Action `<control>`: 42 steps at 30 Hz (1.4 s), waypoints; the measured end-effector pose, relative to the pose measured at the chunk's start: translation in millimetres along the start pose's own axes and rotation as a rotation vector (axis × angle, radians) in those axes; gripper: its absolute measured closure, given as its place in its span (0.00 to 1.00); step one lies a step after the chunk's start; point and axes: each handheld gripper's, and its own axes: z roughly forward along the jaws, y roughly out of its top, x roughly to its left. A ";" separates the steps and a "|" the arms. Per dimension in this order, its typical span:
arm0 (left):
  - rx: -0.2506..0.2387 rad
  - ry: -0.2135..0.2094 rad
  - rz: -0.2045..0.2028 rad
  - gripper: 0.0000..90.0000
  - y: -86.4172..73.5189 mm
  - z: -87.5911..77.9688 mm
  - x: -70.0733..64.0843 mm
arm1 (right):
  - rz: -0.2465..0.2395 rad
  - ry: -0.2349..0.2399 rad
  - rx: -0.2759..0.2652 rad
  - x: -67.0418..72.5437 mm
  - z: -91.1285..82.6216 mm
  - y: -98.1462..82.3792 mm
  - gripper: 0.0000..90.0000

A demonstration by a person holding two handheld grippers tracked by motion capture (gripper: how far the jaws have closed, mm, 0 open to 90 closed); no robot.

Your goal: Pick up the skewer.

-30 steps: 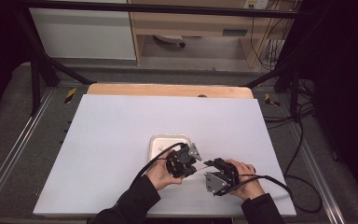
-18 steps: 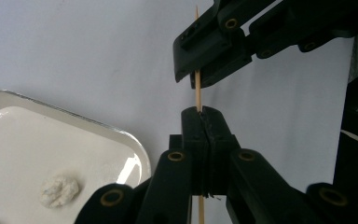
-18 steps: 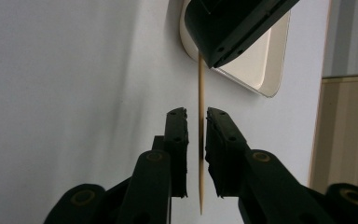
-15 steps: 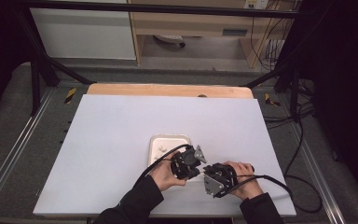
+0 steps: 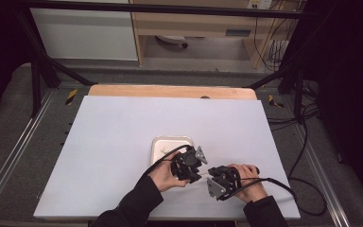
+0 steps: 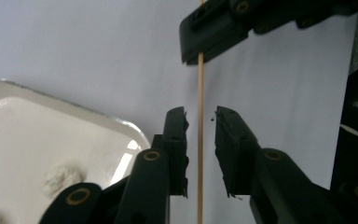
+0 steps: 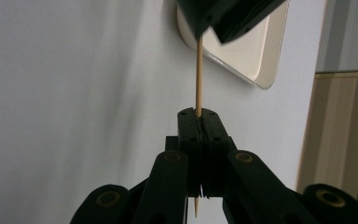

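A thin wooden skewer runs between my two grippers, just above the white table. My right gripper is shut on the skewer, whose pointed end pokes out behind the pads. My left gripper has just been opening; its pads stand either side of the skewer without pressing it. In the high view the left gripper and right gripper nearly meet tip to tip in front of a white tray. A small pale lump lies in the tray.
The white table sheet spreads wide to the left and behind the tray. Black cables trail off the right edge. A wooden board edge lines the far side, with metal frame rails at both sides.
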 end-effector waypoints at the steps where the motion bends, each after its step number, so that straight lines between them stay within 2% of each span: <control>1: 0.008 0.008 0.001 0.78 -1.3 -1.0 1.3 | -0.002 -0.002 0.007 0.0 -0.1 0.0 0.99; 4: 0.052 0.020 0.011 0.73 -5.8 -1.7 4.7 | -0.015 -0.011 0.024 -1.0 -0.1 -0.2 0.99; 7: 0.076 0.030 0.011 0.74 -9.2 -1.3 5.7 | -0.021 -0.002 0.045 -0.4 1.4 0.1 0.99; 10: 0.082 0.025 0.015 0.79 -10.3 1.0 4.1 | -0.032 -0.007 0.044 -1.1 3.3 1.1 0.99; 14: 0.108 0.030 0.033 0.84 -9.9 4.9 2.0 | -0.019 -0.007 0.058 -0.9 2.2 2.1 0.99; 16: 0.112 0.028 0.037 0.87 -10.2 6.8 1.3 | -0.044 -0.014 0.044 -3.2 2.4 2.0 0.99; 18: 0.125 0.030 0.045 0.90 -10.5 7.8 1.0 | -0.024 -0.011 0.062 -2.2 0.9 1.4 0.99; 22: 0.126 0.024 0.052 0.97 -10.2 8.1 0.1 | -0.030 -0.014 0.062 -2.8 -0.2 1.3 0.99; 24: 0.125 0.025 0.053 0.97 -10.3 8.7 -0.7 | -0.026 -0.011 0.066 -2.8 -0.6 1.8 0.99; 25: 0.127 0.029 0.055 0.97 -10.3 8.9 -1.0 | -0.045 -0.015 0.059 -4.0 0.0 1.9 0.99; 26: 0.127 0.030 0.055 0.97 -10.5 9.0 -1.0 | -0.029 -0.011 0.070 -2.7 -0.7 2.3 0.99; 28: 0.123 0.036 0.057 0.98 -11.0 9.5 -1.9 | -0.035 -0.012 0.067 -3.2 -0.5 2.4 0.99; 29: 0.124 0.037 0.056 0.98 -11.1 9.8 -2.5 | -0.023 -0.013 0.075 -2.2 -0.9 3.0 0.99; 34: 0.124 0.042 0.052 0.98 -12.3 10.0 -2.6 | -0.030 -0.007 0.068 -3.2 0.0 3.5 0.99; 36: 0.111 0.041 0.045 0.98 -13.8 9.7 -2.1 | -0.028 -0.011 0.064 -4.0 0.0 3.3 0.98; 38: 0.105 0.049 0.039 0.98 -15.1 7.5 -0.7 | -0.016 -0.032 0.050 -5.7 -0.6 2.9 0.95; 39: 0.101 0.056 0.034 0.98 -16.2 6.3 0.0 | 0.000 -0.041 0.036 -7.3 -1.6 2.2 0.90; 42: 0.074 0.066 0.019 0.98 -22.0 1.1 3.4 | 0.085 -0.047 0.010 -11.7 -7.6 -2.0 0.79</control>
